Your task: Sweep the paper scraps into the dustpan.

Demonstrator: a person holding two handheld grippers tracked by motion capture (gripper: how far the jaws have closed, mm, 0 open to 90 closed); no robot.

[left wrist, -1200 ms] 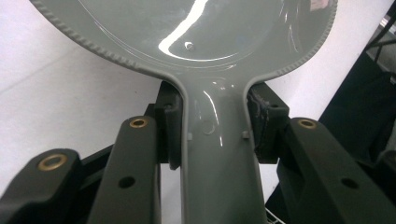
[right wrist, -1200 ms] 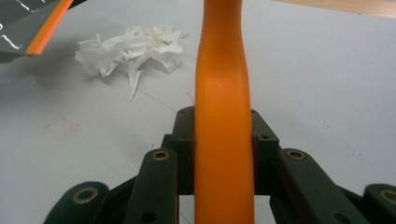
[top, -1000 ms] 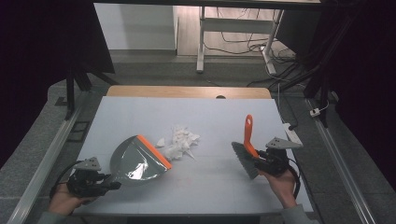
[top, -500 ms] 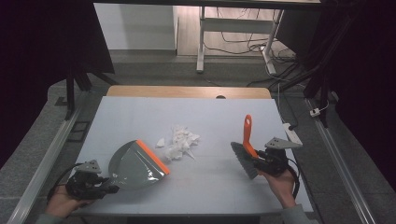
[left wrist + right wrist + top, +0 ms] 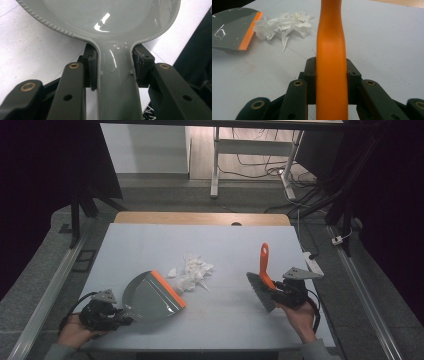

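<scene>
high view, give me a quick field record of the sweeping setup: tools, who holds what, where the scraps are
left hand-held gripper: shut on dustpan handle
dustpan: grey, orange lip facing the scraps
right hand-held gripper: shut on brush handle
brush: orange handle, grey bristles
paper scraps: white heap mid-table, just past the dustpan lip, apart from the brush
table: pale blue-grey top

Evenly lit across the pale table (image 5: 150,240) from overhead, dark and murky all around its edges. Bright glare on the glossy dustpan (image 5: 110,15) (one sharp white highlight near its neck). Soft, short shadows. Slightly blurred close up on the orange handle (image 5: 331,75); grainy overall.
</scene>
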